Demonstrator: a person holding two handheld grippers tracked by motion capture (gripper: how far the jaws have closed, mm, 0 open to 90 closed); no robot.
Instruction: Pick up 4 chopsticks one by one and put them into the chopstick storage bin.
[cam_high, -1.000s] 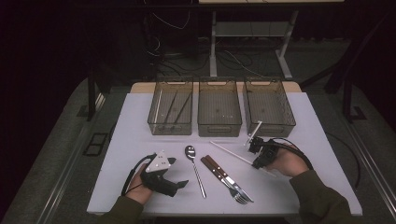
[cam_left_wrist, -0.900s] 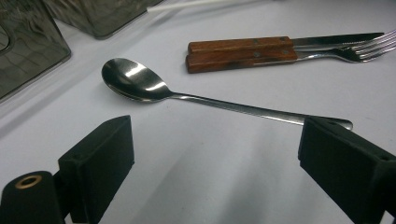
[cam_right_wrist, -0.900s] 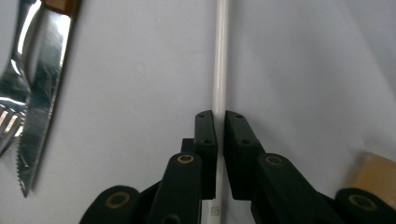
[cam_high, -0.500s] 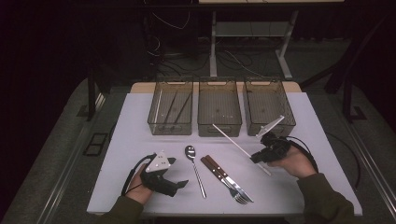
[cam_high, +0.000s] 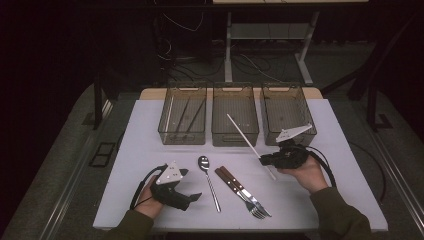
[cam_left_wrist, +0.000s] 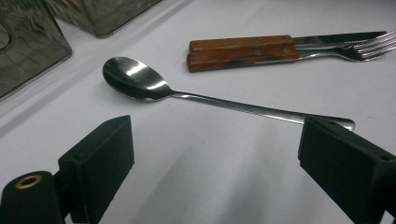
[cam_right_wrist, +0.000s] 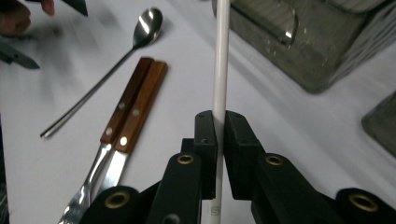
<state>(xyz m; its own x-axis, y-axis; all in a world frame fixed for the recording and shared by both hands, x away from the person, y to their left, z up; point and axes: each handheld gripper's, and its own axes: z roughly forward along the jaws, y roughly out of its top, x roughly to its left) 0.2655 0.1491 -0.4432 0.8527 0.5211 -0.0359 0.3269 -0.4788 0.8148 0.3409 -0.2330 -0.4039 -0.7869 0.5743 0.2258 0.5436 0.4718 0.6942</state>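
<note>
Nearest, the left claw (cam_high: 196, 196) rests low on the white tabletop (cam_high: 140, 150) with its jaws spread wide and nothing between them, the spoon (cam_left_wrist: 140, 84) lying just beyond its pads. Farther right, the right claw (cam_high: 263, 160) is pressed together on a white chopstick (cam_high: 245, 137), pinching it near its lower end. Its long axis slants up and away to the left, the far tip over the middle bin (cam_high: 235, 134); faint print near its base is unreadable.

Left claw (cam_high: 196, 196) wide open near the table, right claw (cam_high: 262, 160) clamped tight, raised.
</note>
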